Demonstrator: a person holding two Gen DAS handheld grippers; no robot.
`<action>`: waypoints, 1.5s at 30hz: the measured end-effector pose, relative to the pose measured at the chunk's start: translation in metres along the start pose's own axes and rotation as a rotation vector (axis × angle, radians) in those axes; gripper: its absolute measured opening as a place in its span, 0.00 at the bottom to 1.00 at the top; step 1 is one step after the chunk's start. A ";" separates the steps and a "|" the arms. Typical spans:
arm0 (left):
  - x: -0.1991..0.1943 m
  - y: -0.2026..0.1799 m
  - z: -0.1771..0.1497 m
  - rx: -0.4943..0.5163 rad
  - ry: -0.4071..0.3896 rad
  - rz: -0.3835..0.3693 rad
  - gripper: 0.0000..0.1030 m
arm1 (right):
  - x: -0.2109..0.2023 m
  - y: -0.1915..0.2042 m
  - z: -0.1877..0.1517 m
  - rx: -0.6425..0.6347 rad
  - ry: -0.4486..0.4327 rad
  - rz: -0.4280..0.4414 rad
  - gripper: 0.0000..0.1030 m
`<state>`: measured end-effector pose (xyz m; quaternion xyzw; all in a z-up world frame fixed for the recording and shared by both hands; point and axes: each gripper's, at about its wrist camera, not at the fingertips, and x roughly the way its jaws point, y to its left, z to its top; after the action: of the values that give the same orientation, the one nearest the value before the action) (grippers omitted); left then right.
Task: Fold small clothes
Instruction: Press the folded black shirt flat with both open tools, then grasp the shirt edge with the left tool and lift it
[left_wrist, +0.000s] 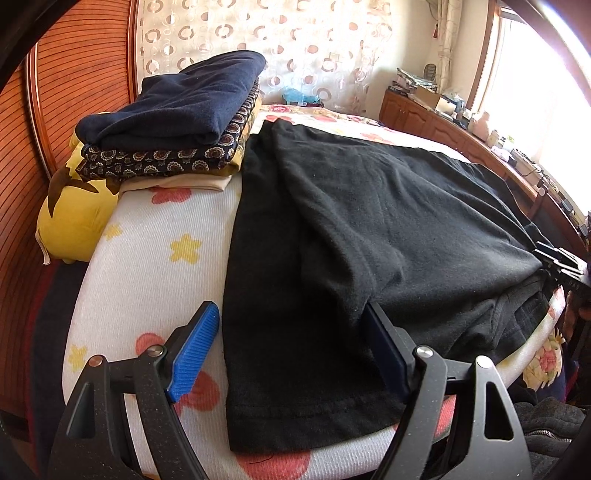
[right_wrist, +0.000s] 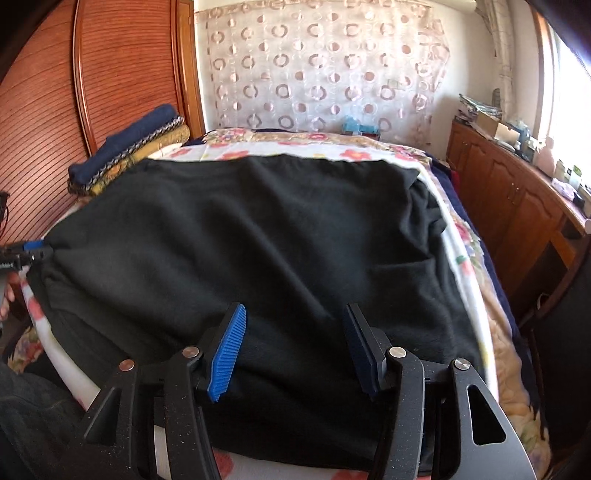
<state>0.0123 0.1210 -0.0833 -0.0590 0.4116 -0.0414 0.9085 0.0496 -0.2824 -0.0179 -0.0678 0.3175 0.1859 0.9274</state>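
A black shirt (left_wrist: 369, 229) lies spread across the bed (left_wrist: 147, 240), reaching its near edge. Both the left gripper (left_wrist: 291, 339) and right gripper (right_wrist: 295, 347) hover wide over it. Folded clothes (left_wrist: 173, 118) sit at the bed's far left corner.

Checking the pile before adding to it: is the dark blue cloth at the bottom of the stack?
No, the dark blue cloth lies on top of the stack.
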 end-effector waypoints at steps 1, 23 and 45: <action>0.000 0.000 0.000 -0.001 -0.001 0.000 0.78 | 0.001 0.000 -0.002 0.002 -0.001 -0.003 0.55; -0.008 -0.027 0.025 0.023 -0.046 -0.190 0.10 | -0.001 0.010 -0.017 -0.021 -0.078 -0.033 0.62; -0.020 -0.223 0.147 0.323 -0.189 -0.456 0.09 | -0.048 -0.037 -0.004 0.102 -0.093 -0.065 0.62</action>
<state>0.1043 -0.0867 0.0594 -0.0083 0.2894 -0.3037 0.9077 0.0265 -0.3320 0.0086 -0.0223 0.2808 0.1421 0.9489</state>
